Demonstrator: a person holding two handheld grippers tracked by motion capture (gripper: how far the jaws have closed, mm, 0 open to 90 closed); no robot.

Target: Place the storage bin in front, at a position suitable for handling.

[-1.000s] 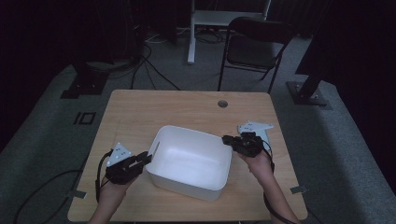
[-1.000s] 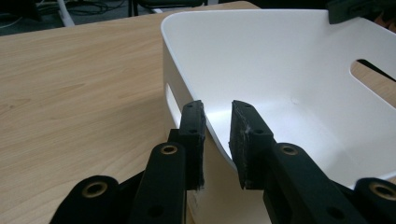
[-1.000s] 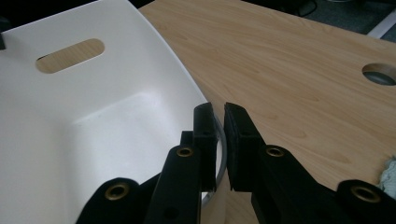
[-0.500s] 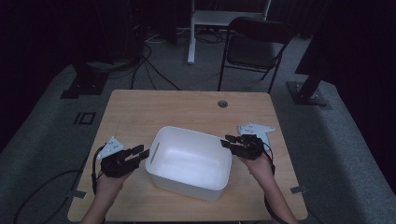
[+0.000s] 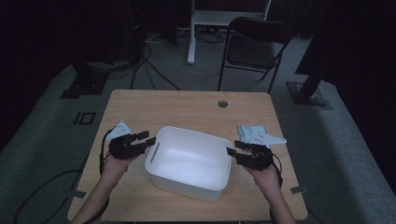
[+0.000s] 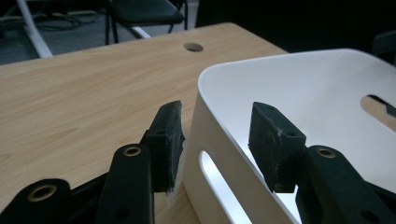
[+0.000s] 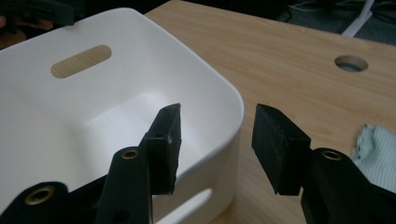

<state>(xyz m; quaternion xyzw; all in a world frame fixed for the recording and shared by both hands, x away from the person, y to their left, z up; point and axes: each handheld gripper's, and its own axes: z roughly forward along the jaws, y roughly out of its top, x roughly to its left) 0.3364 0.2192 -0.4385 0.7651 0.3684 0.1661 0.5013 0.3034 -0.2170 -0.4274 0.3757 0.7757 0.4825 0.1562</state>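
Observation:
An empty white bin with slot handles stands on the middle of the wooden table. My left gripper sits at the bin's left wall. Its jaws have just been opening and straddle the rim without pressing on it, one pad outside and one inside. My right gripper is at the bin's right wall. It too has just been opening, with the rim loose between its pads. In both gripper views the gripper is open.
A pale checked cloth lies on the table just right of the right gripper. A round cable hole is near the far edge. A black chair and equipment stands are on the floor beyond the table.
Both grippers, earlier closed on the bin's side walls, have opened. The left hand slid away along the left wall and the right hand slid back toward the person. The bin stayed put.

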